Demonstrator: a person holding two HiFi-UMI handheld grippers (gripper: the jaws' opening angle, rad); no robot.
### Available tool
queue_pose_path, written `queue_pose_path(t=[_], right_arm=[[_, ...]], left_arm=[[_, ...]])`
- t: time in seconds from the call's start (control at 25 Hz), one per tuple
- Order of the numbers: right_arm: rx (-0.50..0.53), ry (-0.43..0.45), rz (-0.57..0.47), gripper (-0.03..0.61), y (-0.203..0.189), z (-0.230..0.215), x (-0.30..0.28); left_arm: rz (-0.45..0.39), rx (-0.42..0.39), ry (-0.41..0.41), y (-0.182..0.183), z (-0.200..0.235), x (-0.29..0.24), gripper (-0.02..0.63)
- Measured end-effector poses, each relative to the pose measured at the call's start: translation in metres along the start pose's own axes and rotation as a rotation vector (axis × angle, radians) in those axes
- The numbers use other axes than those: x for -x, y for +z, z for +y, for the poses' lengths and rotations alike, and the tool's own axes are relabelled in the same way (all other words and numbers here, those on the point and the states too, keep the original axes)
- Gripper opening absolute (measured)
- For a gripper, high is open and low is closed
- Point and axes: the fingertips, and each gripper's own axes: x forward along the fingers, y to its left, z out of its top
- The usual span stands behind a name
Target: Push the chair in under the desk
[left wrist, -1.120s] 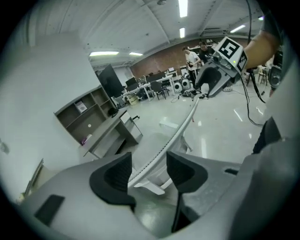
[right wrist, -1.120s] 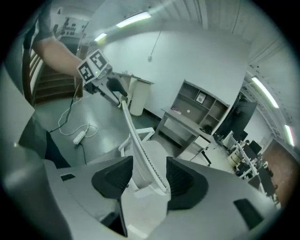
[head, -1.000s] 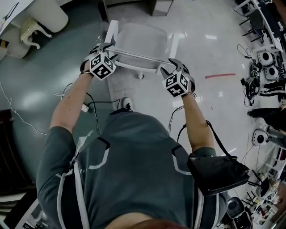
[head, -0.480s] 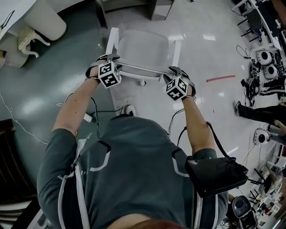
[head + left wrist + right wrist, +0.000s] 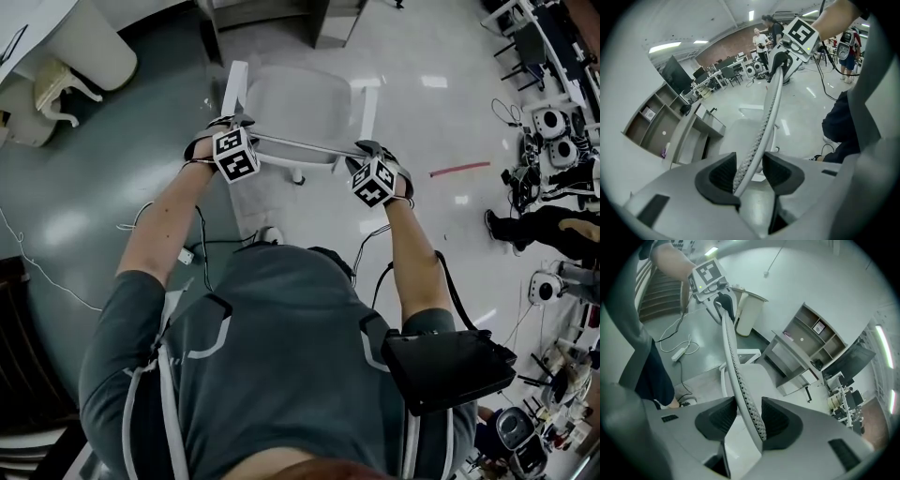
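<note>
A white chair point(image 5: 300, 98) stands in front of me, its seat toward the desk point(image 5: 272, 14) at the top of the head view. Its thin perforated backrest rim point(image 5: 300, 145) runs between my two grippers. My left gripper point(image 5: 230, 127) is shut on the rim's left end, which sits between the pads point(image 5: 749, 171). My right gripper point(image 5: 367, 155) holds the right end; its jaws are closing, with the rim point(image 5: 731, 352) between the pads point(image 5: 743, 416). The desk with open shelves point(image 5: 689, 131) lies beyond the chair.
A white cylindrical bin point(image 5: 84, 37) and a small white chair point(image 5: 56, 80) stand at the far left. Cables and a power strip point(image 5: 186, 255) lie by my feet. A red tape strip point(image 5: 459, 169), another person's legs point(image 5: 534, 230) and equipment crowd the right.
Both grippers went from wide open around the backrest rim to closed on it. The chair and both grippers have shifted a little toward the desk.
</note>
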Motion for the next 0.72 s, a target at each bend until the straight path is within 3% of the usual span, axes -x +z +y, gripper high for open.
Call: queue_pose_path(t=[0.12, 0.4, 0.72], right_arm=[[-0.014, 0.015, -0.001, 0.176, 0.004, 0.000, -0.004], [-0.014, -0.002, -0.006, 0.178, 0.018, -0.014, -0.020], [-0.010, 0.040, -0.002, 0.176, 0.023, -0.049, -0.035]], left_arm=[[0.023, 0.012, -0.030, -0.002, 0.004, 0.001, 0.183], [0.049, 0.024, 0.000, -0.009, 0.029, -0.010, 0.192], [0.105, 0.049, 0.013, 0.001, 0.059, -0.028, 0.196]])
